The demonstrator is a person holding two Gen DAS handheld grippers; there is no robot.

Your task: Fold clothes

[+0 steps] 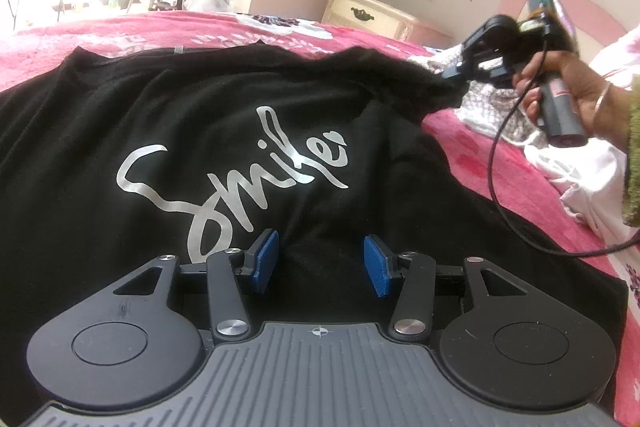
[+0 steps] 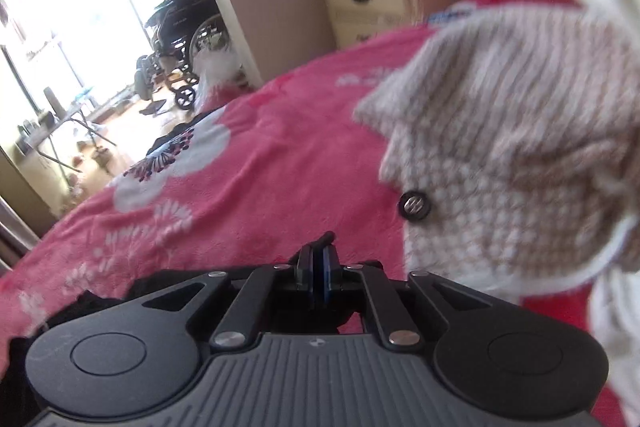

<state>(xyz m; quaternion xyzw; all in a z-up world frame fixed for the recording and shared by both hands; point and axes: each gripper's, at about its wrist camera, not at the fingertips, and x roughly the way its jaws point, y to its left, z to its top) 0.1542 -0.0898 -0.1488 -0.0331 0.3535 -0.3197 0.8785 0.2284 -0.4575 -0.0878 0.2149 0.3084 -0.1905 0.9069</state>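
Note:
A black T-shirt (image 1: 200,99) with silver "Smile" lettering lies spread on the pink bedspread (image 1: 120,35). My left gripper (image 1: 322,265) hovers low over the shirt's lower middle, open, with nothing between its blue pads (image 1: 266,261). At the shirt's far right edge, a hand (image 1: 576,87) holds my right gripper (image 1: 450,73), which is shut on the shirt's raised sleeve edge. In the right wrist view the right gripper (image 2: 320,267) has its pads pressed together on a bit of black fabric, and more of the T-shirt (image 2: 96,303) hangs below on the left.
A beige-and-white knitted garment (image 2: 500,147) with a dark button lies close on the right, beside white clothes (image 1: 580,167). A cream nightstand (image 1: 372,11) and pink headboard (image 1: 576,11) stand beyond the bed. A wheelchair (image 2: 180,39) sits near the bright doorway. A cable (image 1: 504,163) loops from the right gripper.

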